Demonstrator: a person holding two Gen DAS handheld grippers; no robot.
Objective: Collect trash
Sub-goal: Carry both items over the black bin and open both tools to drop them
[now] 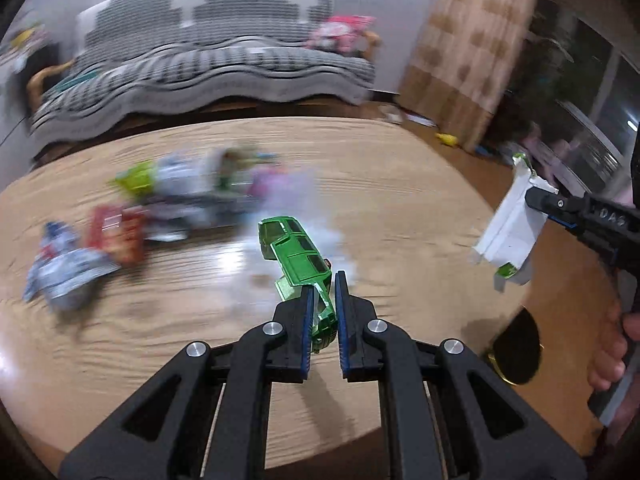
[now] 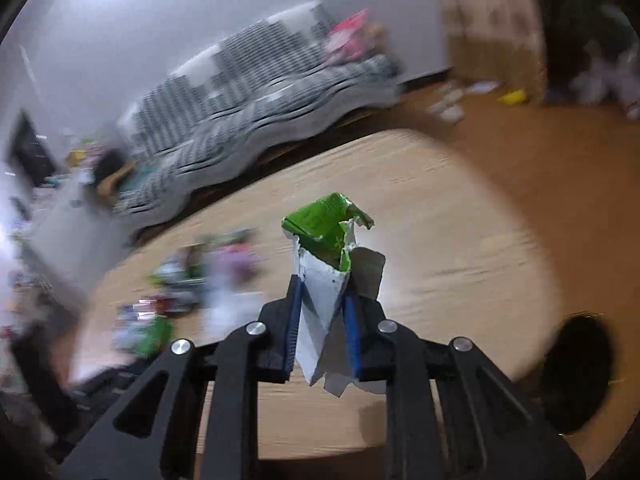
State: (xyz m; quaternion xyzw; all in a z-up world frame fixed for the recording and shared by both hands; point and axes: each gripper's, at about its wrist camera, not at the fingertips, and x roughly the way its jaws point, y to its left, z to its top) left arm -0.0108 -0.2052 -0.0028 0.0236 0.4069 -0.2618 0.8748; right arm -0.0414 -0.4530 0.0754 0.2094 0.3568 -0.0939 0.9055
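Observation:
My left gripper (image 1: 324, 286) is shut on a small green toy car body (image 1: 298, 252), which sticks out ahead of the pads above the wooden table (image 1: 400, 184). At the right edge of the left wrist view, my right gripper (image 1: 534, 200) holds a torn white and green carton (image 1: 508, 232) over the table's edge. In the right wrist view the same gripper (image 2: 322, 284) is shut on that carton (image 2: 324, 236), whose green torn top points up. Several blurred wrappers (image 1: 180, 196) lie in a heap on the table's left side; the heap (image 2: 200, 276) also shows in the right wrist view.
A dark round object (image 1: 516, 348) sits just past the table's right edge, and the dark object (image 2: 576, 372) appears again at lower right. A sofa with a grey and white blanket (image 1: 208, 60) stands behind the table. A person's hand (image 1: 612, 344) grips the right tool. Small items lie on the floor (image 2: 512, 98).

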